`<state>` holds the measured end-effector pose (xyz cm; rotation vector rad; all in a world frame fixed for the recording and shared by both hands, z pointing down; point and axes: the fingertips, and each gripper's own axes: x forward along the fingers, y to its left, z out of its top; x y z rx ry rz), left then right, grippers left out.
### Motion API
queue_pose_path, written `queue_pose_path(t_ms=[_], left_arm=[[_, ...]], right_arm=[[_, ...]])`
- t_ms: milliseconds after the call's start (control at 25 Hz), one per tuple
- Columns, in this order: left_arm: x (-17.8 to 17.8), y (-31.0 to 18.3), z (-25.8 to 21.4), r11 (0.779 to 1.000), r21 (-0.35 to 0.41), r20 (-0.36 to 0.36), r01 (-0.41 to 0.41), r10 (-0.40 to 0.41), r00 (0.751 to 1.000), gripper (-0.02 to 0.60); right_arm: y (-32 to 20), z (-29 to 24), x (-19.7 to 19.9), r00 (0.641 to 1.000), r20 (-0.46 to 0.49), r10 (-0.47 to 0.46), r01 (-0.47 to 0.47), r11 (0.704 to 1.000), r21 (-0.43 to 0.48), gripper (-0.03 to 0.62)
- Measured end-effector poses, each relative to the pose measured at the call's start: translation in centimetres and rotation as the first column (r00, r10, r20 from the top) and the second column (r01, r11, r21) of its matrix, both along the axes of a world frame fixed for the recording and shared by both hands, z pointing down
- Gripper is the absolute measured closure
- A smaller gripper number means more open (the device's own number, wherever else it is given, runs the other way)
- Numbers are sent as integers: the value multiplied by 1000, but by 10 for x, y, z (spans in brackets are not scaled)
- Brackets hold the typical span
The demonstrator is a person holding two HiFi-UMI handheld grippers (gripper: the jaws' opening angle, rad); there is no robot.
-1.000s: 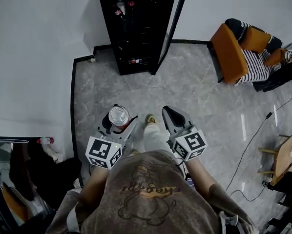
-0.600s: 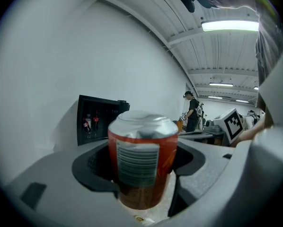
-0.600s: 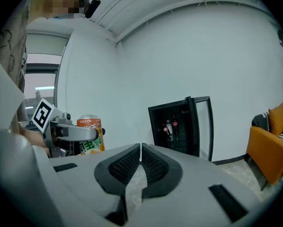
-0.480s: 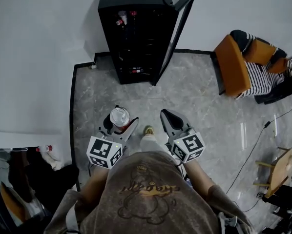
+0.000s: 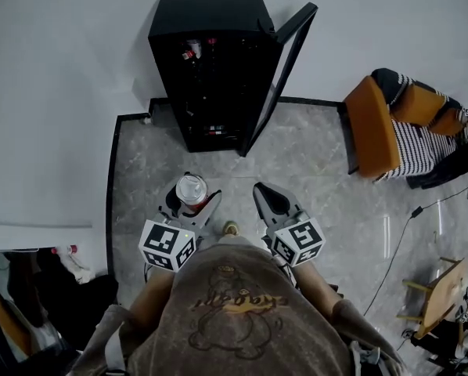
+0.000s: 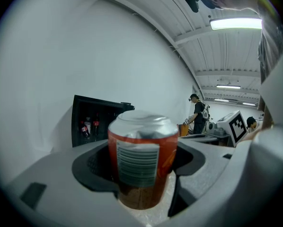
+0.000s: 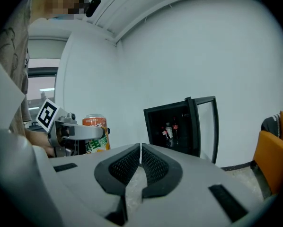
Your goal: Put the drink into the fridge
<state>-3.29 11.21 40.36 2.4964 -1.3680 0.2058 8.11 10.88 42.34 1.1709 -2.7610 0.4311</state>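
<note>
An orange drink can (image 6: 140, 162) with a silver top stands upright between the jaws of my left gripper (image 6: 142, 167), which is shut on it. From the head view the can (image 5: 191, 188) shows at the tip of the left gripper (image 5: 190, 202). My right gripper (image 5: 269, 199) is beside it, shut and empty, its pads (image 7: 153, 163) touching. The black fridge (image 5: 210, 61) stands ahead against the white wall, its glass door (image 5: 279, 77) swung open to the right. Bottles (image 5: 191, 53) sit on its upper shelf. The can (image 7: 95, 134) also shows in the right gripper view.
An orange chair (image 5: 372, 124) with a striped cushion stands to the right on the grey marble floor (image 5: 312, 163). A cable (image 5: 398, 233) runs across the floor at right. A small wooden stool (image 5: 435, 300) is lower right. Clutter lies at lower left.
The fridge has come more fully into the head view and a little nearer. Both grippers keep their pose, the left still holding the can.
</note>
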Motion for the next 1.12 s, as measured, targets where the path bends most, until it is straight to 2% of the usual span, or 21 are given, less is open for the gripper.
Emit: queue_pose_path(t_ms=[520,1120], left_arm=[[7,-57,1,997,-5,4,74,-74,997,241],[6,-100,13,998,-12,20,58,-58,998,241]], right_arm=[[-60,2,9,998,34,-60,61,998,-11,569],[-99,13,3,998,4,-64,64,998,-20,570]])
